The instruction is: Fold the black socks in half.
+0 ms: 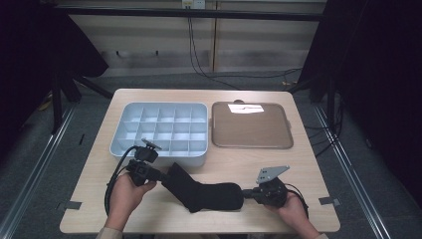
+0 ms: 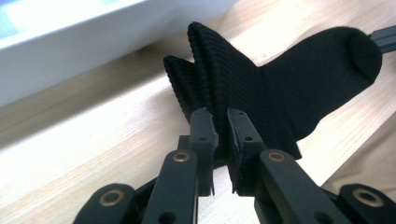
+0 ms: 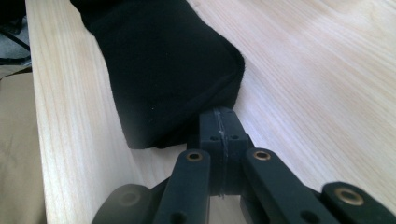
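Sock [image 1: 204, 193]: black, ribbed knit. Compartment box [image 1: 159, 130], far left: pale blue-grey. Tray [image 1: 251, 124], far right: brown, grey rim. Table [image 1: 278, 164]: light wood grain. Both grippers' jaws: black.

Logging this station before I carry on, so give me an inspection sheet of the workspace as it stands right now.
Surface: wooden table, tape tabs at front corners.
Job's things: black sock lying flat.
Clutter: white compartment organizer, brown tray bearing glare.
Grippers: left gripper shut on sock cuff; right gripper shut at the toe end, grip unclear.
Cables: one trailing from each gripper; more on the floor behind.
Surroundings: dark curtains, floor rails.
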The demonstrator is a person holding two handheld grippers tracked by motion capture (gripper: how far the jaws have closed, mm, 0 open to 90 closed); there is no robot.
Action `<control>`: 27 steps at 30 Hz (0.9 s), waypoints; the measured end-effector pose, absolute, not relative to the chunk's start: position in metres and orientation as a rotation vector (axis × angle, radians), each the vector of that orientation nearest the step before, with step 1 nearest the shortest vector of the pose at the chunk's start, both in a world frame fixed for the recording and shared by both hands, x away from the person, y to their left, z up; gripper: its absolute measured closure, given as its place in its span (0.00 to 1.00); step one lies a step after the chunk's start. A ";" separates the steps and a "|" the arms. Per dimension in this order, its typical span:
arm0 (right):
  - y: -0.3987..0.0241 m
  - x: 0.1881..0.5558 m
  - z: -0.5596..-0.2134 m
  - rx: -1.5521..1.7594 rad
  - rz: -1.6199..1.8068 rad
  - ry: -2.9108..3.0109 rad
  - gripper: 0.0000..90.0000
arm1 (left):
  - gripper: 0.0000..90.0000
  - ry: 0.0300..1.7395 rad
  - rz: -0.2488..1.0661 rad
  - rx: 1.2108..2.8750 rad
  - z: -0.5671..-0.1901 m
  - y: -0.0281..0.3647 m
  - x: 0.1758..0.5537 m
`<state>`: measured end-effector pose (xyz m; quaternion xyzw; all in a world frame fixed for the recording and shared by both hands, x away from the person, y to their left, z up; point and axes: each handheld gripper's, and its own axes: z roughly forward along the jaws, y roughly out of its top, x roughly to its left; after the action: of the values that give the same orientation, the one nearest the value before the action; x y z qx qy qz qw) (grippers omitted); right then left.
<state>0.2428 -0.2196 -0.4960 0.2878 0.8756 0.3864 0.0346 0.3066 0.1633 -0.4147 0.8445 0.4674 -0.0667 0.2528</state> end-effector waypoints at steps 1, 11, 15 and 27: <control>-0.218 0.243 -0.496 0.888 1.185 2.693 1.00 | 0.91 1.265 -0.176 2.306 -0.413 0.164 0.307; -0.206 0.247 -0.497 0.889 1.181 2.698 1.00 | 0.91 1.284 -0.177 2.286 -0.406 0.168 0.312; -0.203 0.248 -0.498 0.891 1.179 2.697 1.00 | 0.91 1.284 -0.182 2.283 -0.404 0.169 0.313; -0.193 0.249 -0.499 0.911 1.171 2.705 1.00 | 0.91 1.262 -0.171 2.309 -0.391 0.163 0.313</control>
<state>0.2495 -0.1927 -0.4991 0.2953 0.8764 0.3793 0.0283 0.3133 0.1630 -0.3913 0.8479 0.4634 -0.0627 0.2498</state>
